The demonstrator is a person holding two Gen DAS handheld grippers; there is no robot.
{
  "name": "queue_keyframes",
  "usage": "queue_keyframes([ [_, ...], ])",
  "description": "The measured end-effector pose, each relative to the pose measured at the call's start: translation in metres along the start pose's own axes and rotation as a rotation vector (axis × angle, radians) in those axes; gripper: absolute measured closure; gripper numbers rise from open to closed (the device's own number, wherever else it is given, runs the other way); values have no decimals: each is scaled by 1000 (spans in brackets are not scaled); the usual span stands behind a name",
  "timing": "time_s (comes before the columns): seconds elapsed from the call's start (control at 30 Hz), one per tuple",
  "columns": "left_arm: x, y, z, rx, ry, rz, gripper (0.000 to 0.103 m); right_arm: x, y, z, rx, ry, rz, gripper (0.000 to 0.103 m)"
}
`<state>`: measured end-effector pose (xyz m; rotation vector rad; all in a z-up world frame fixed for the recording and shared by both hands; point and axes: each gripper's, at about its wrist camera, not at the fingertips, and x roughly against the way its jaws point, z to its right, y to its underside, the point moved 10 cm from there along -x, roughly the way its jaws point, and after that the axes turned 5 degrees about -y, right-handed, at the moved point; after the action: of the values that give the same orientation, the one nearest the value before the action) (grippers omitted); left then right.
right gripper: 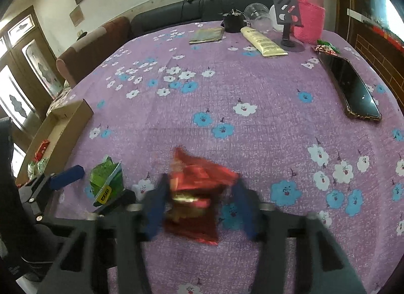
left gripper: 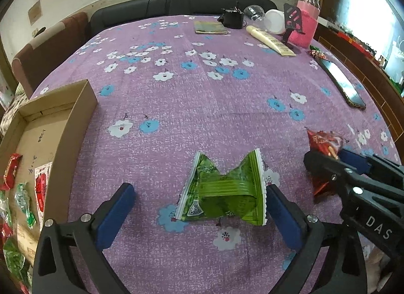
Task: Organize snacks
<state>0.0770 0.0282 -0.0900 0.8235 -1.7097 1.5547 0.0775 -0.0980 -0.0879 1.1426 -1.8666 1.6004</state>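
A crumpled green snack packet [left gripper: 224, 193] lies on the purple flowered tablecloth [left gripper: 202, 96]. My left gripper [left gripper: 199, 205] stands wide open around it; the packet's right edge is at the right pad and a wide gap is left to the other. Just to the right, my right gripper [right gripper: 200, 205] is shut on a red snack packet [right gripper: 197, 190], blurred in its own view. The red packet [left gripper: 323, 142] also shows in the left wrist view. The green packet [right gripper: 106, 177] appears at lower left in the right wrist view.
A shallow cardboard box [left gripper: 83, 99] at the table's left edge holds several red and green packets. A dark phone [left gripper: 341, 84] lies at the right. At the far edge stand a pink jar [left gripper: 306, 26], a cream tube [left gripper: 270, 40], a phone stand and a black container.
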Motion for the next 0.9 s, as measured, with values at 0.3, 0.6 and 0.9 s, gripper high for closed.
queue_keyframes([
  [0.3,-4,-4,-1,2,-6,-17,0,10,-6,6,-39,-19,25,70],
  [0.6,6,-7,4,-17,3,26,42,9,-4,5,-55,-45,14,70],
  [0.9,41,2,14,11,134,51,61,18,-9,0,-50,-80,60,70],
])
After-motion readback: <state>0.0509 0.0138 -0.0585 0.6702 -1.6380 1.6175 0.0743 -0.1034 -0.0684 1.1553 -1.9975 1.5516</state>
